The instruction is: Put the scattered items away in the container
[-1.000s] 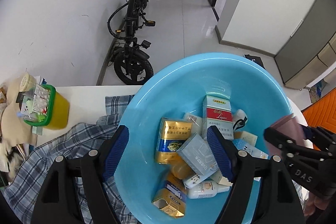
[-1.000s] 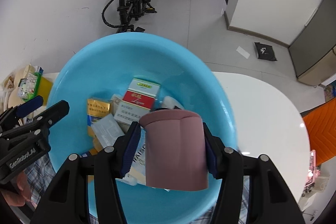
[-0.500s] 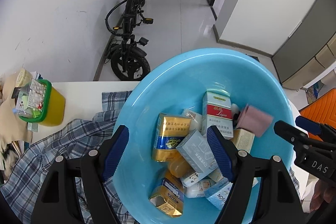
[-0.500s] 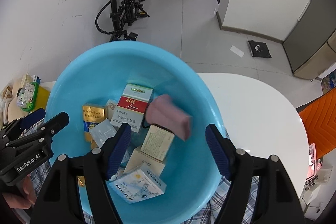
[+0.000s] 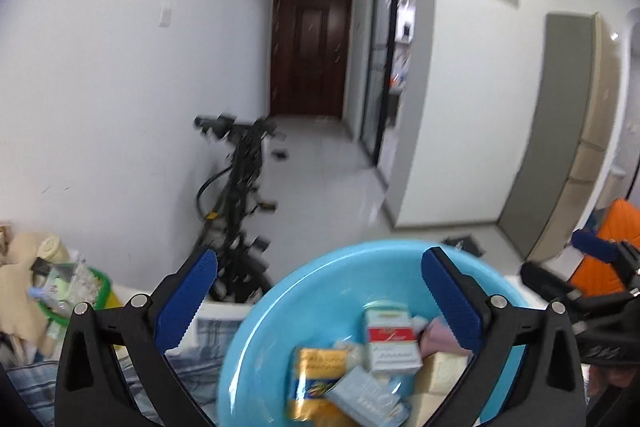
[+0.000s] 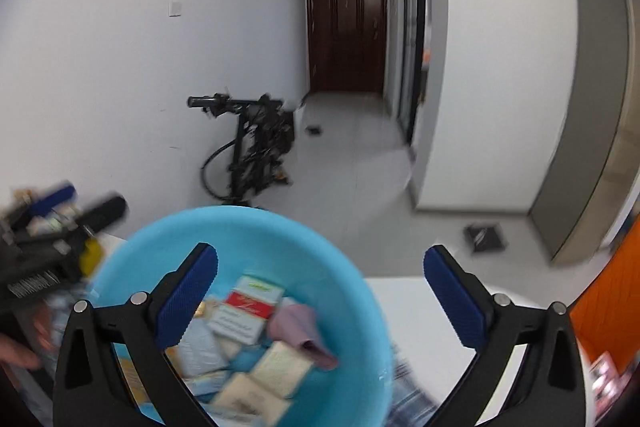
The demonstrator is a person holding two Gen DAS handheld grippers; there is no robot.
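Boxes (image 6: 244,307) and a pink cloth (image 6: 296,323) lie in the blue basin (image 6: 160,247) on the surface; both claws, left (image 5: 320,301) and right (image 6: 320,301), have just been opening and hang spread, empty, above it.

The basin (image 6: 360,291) sits on the worktop (image 6: 412,291), with boxes (image 6: 248,307) and a cloth (image 6: 298,325) inside. A bicycle (image 6: 256,143) stands behind it.

You face white walls (image 5: 120,67) and a pale tiled floor (image 5: 320,179) running to a dark wooden door (image 5: 310,51). A black bike (image 6: 256,143) leans on the left wall; a grey cabinet (image 6: 588,115) stands right, beside glass doors (image 5: 384,67).
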